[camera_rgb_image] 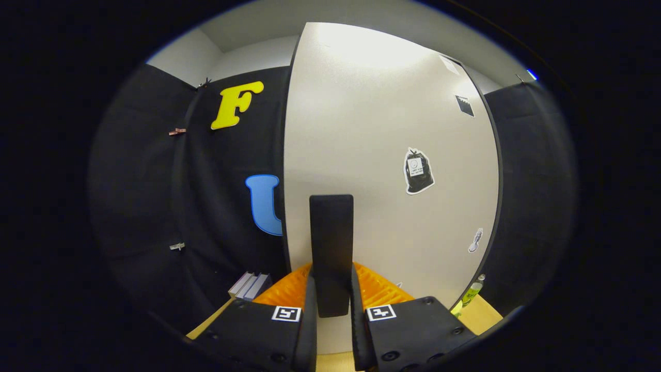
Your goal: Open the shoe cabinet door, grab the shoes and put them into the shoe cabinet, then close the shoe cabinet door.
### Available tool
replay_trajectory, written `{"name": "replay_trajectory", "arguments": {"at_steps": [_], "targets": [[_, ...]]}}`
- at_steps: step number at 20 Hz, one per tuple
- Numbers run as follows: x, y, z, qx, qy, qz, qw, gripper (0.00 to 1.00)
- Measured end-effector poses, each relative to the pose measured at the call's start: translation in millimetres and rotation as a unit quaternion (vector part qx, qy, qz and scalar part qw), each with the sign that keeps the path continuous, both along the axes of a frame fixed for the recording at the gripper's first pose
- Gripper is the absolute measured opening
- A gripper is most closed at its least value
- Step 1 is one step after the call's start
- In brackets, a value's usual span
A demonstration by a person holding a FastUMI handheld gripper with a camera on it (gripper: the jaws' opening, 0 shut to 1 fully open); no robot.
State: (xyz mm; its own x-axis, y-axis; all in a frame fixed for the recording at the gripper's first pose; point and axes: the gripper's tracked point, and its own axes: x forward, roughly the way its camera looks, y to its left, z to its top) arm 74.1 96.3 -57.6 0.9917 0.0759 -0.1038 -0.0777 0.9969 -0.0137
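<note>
The white shoe cabinet door [392, 134] stands upright straight ahead, with a few stickers on its right half. A black, flat, vertical handle [331, 227] sticks out from the door. My gripper [332, 281] has one finger on each side of the handle's lower part, and both fingers press against it. The handle's upper half rises free above the fingertips.
The booth's black cloth wall flanks the door on both sides. Some pale books [250, 285] lie low to the left of the door. A small green bottle [472, 293] stands at the door's lower right on a wooden surface [483, 316].
</note>
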Motion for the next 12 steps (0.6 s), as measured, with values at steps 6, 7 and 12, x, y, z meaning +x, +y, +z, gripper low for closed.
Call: {"name": "replay_trajectory", "arguments": {"at_steps": [6,7,12], "targets": [[-46,-22,7,0.006,0.009,0.034,0.999,0.31],[-52,-25,8,0.006,0.011,0.041,0.999,0.31],[-101,-60,13,0.009,0.016,0.067,0.998,0.31]]}}
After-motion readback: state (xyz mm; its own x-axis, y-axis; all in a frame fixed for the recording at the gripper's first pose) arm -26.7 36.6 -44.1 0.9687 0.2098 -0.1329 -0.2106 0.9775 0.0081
